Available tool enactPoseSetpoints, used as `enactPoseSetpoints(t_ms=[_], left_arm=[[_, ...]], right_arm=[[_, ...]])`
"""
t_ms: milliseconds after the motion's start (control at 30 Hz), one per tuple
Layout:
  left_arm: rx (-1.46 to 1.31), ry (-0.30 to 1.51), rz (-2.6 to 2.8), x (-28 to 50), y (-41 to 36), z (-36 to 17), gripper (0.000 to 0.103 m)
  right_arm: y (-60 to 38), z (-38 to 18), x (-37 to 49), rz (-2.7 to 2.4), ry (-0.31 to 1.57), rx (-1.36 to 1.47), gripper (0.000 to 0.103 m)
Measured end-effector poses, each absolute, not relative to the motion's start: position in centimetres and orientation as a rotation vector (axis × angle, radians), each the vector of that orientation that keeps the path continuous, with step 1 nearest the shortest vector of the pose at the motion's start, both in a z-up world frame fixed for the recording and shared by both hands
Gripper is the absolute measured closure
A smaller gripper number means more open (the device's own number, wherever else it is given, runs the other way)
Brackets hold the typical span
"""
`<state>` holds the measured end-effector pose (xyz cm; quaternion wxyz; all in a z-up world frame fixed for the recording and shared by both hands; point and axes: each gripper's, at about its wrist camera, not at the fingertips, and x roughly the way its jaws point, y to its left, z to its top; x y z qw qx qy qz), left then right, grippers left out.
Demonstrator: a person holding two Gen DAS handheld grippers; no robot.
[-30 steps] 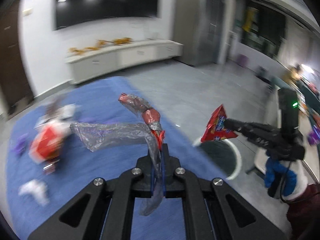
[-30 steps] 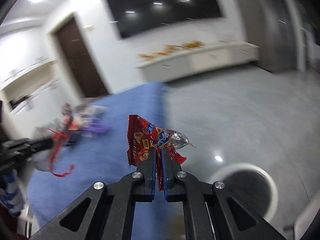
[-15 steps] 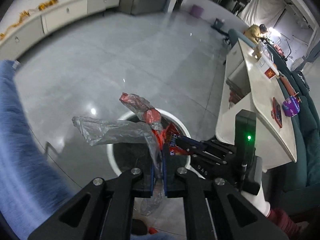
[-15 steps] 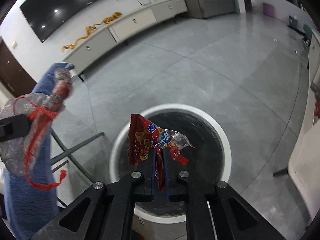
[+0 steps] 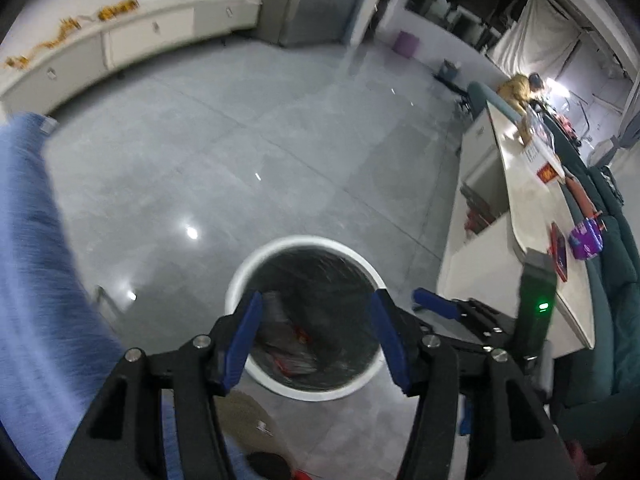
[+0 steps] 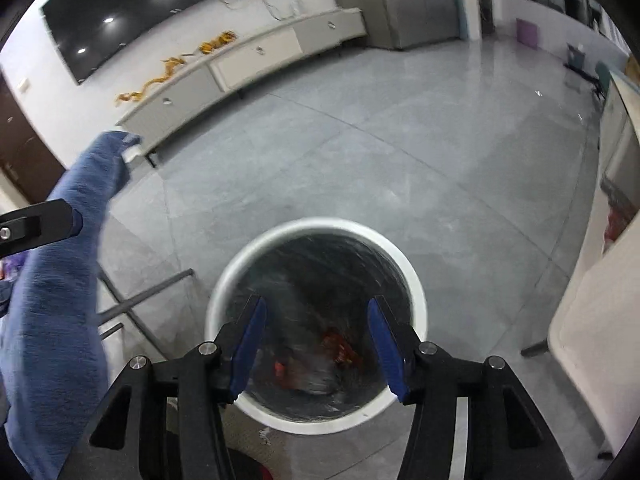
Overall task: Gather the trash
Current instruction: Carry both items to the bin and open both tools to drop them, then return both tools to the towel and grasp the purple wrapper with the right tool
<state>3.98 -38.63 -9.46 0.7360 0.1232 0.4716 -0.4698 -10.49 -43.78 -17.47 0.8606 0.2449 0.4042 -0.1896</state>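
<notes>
Released since half a second ago: clear plastic bag gone from the left claw (image 5: 316,338), red snack wrapper gone from the right claw (image 6: 316,344). Both claws now spread wide, blue pads (image 5: 244,340) far apart, nothing between them

Left claw: poised above the waste bin (image 5: 280,246), pointing steeply downward, fingers framing the bin mouth from the near side. Right claw: same attitude, pitched down over the same bin (image 6: 320,224), pads (image 6: 250,344) straddling the opening

Trash located inside the bin: crumpled clear plastic bag (image 5: 276,320) with red scraps against the dark liner in the left wrist view; red wrapper (image 6: 338,346) blurred near the bottom in the right wrist view. Exact lie of each piece not determinable owing to motion blur

Bin: round, white rim, dark interior, standing on the grey tiled floor (image 5: 240,160)

Cross-views: right claw body (image 5: 480,320) seen to the right of the bin, blue fingertip projecting toward the rim, green indicator lit on its housing. Tip of left claw (image 6: 40,226) seen at the left edge of the right wrist view

Surroundings noted: blue-covered tabletop (image 6: 60,280) at left, metal legs beneath; white tabletop (image 5: 536,216) at right carrying small items; long white cabinet (image 6: 248,60) along the far wall
</notes>
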Motion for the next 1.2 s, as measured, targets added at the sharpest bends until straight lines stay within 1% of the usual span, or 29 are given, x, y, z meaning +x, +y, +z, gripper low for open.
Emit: enactPoseSetpoints(t_ms=[233, 267, 300, 333, 367, 400, 433, 500, 667, 833, 1000, 1200], left_arm=[[0.214, 0.82, -0.855, 4.9, -28.4, -4.0, 0.048], [0.211, 0.784, -0.81, 5.1, -26.0, -3.3, 0.048], [0.208, 0.767, -0.781, 5.2, -24.7, -2.9, 0.048], [0.203, 0.744, -0.734, 5.5, -22.5, -2.4, 0.045], [0.199, 0.729, -0.689, 5.9, -20.5, -2.0, 0.038], [0.193, 0.717, -0.657, 6.0, -19.0, -1.9, 0.035], [0.184, 0.703, -0.618, 6.2, -17.1, -1.7, 0.033], [0.163, 0.696, -0.533, 6.9, -13.0, -1.9, 0.032], [0.076, 0.71, -0.334, 8.9, -2.3, -3.0, 0.032], [0.026, 0.734, -0.172, 10.5, 5.4, -4.9, 0.032], [0.006, 0.77, -0.121, 12.0, 8.9, -6.5, 0.032], [-0.011, 0.883, -0.139, 13.0, 9.7, -9.7, 0.032]], right_arm=[[-36.9, -8.9, -6.4, -0.202, 0.732, 0.368, 0.051], [-35.9, -8.1, -5.7, -0.175, 0.722, 0.349, 0.049], [-34.6, -7.3, -4.9, -0.145, 0.712, 0.329, 0.043], [-33.2, -6.4, -4.1, -0.114, 0.702, 0.31, 0.04], [-31.4, -5.4, -2.9, -0.075, 0.69, 0.29, 0.036], [-30.2, -4.7, -1.8, -0.045, 0.684, 0.276, 0.035], [-28.9, -4.2, -0.9, -0.014, 0.68, 0.263, 0.035], [-26.5, -3.5, 0.8, 0.029, 0.68, 0.231, 0.034], [-19.9, -3.5, 5.9, 0.133, 0.712, 0.147, 0.032], [-14.8, -4.3, 9.9, 0.21, 0.735, 0.084, 0.029], [-10.5, -5.4, 14.2, 0.259, 0.766, 0.021, 0.025], [-7.5, -7.9, 17.9, 0.275, 0.822, -0.016, 0.025]])
